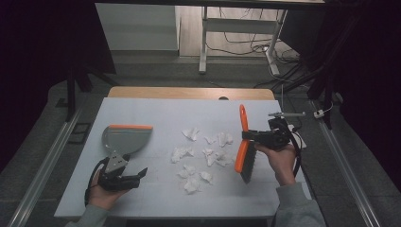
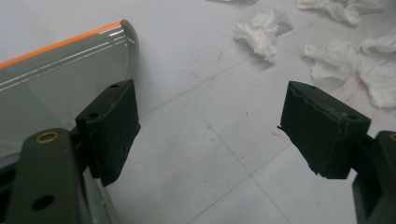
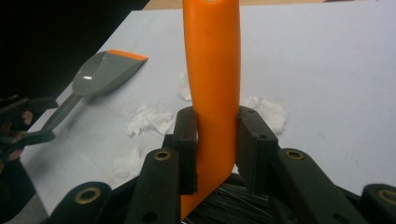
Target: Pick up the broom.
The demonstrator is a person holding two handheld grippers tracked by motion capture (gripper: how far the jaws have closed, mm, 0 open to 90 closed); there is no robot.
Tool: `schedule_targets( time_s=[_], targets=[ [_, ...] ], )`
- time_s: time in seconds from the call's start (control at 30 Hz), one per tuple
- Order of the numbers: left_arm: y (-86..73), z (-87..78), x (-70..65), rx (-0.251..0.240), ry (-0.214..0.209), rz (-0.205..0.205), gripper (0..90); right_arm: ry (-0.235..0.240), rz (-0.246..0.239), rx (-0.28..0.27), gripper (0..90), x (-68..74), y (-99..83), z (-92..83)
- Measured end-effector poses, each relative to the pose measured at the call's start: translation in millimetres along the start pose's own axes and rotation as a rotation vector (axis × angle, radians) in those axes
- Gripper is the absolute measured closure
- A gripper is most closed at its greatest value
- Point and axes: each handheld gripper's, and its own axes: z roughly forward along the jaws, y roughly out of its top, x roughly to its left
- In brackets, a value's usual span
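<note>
Dustpan [image 1: 126,138] comes first at the left of the white bench [image 1: 156,109], lying flat with its orange lip toward the far edge and its grey handle running back toward the person, so its long axis goes near to far. The left gripper [image 1: 140,174] rests just behind it with jaws spread wide and nothing between them; in the left gripper view the pan's corner [image 2: 70,65] sits beside one pad [image 2: 112,126], touching nothing I can confirm. Judging by that, the pan is parked where scraps can be pushed into its mouth, waiting to be gripped or steadied.

Paper scraps [image 1: 203,153] lie scattered in the middle of the bench, between pan and brush, well clear of both.

At the right, the right gripper [image 1: 249,136] is clamped on the orange neck of the brush [image 1: 245,158]. The right gripper view shows both pads squeezing the handle [image 3: 212,84]. The brush is held above the bench, handle tip pointing to the far side, black bristles nearest the person and facing the scraps, its long axis near to far, slightly tilted. That hold looks suited to sweeping leftward toward the pan
</note>
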Motion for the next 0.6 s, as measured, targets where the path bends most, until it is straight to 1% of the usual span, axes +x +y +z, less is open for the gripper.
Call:
schedule_targets(
  time_s=[0.1, 0.2, 0.33, 0.4, 0.47, 0.53, 0.57, 0.6],
  targets=[
    [4.4, -1.0, -3.8, -0.011, -0.011, 0.009, 20.4, 0.005, 0.002, -0.021, 71.2, 7.4, 0.8, 4.6],
    [9.0, 0.3, -6.5, -0.012, -0.026, 0.008, 20.4, -0.011, -0.004, -0.063, 71.2, 16.4, 1.5, 8.1],
    [15.1, 3.0, -9.1, -0.014, -0.035, 0.005, 20.4, 0.005, 0.007, -0.099, 71.1, 26.2, 2.6, 14.0],
    [18.7, 3.3, -12.4, -0.026, -0.044, 0.007, 20.4, 0.002, 0.004, -0.111, 71.1, 31.1, 2.9, 17.7],
    [23.5, 4.0, -17.5, -0.038, -0.064, 0.01, 20.4, -0.003, 0.004, -0.111, 71.1, 35.7, 3.5, 22.0],
    [28.8, 6.1, -23.8, -0.044, -0.084, 0.023, 20.5, 0.0, 0.007, -0.118, 71.2, 39.9, 3.7, 26.8],
    [31.4, 7.9, -27.0, -0.045, -0.094, 0.029, 20.5, 0.003, 0.009, -0.127, 71.2, 44.2, 3.6, 31.8],
    [33.3, 9.4, -29.2, -0.044, -0.101, 0.033, 20.5, 0.003, 0.009, -0.127, 71.2, 44.2, 3.6, 31.8]
  ],
)
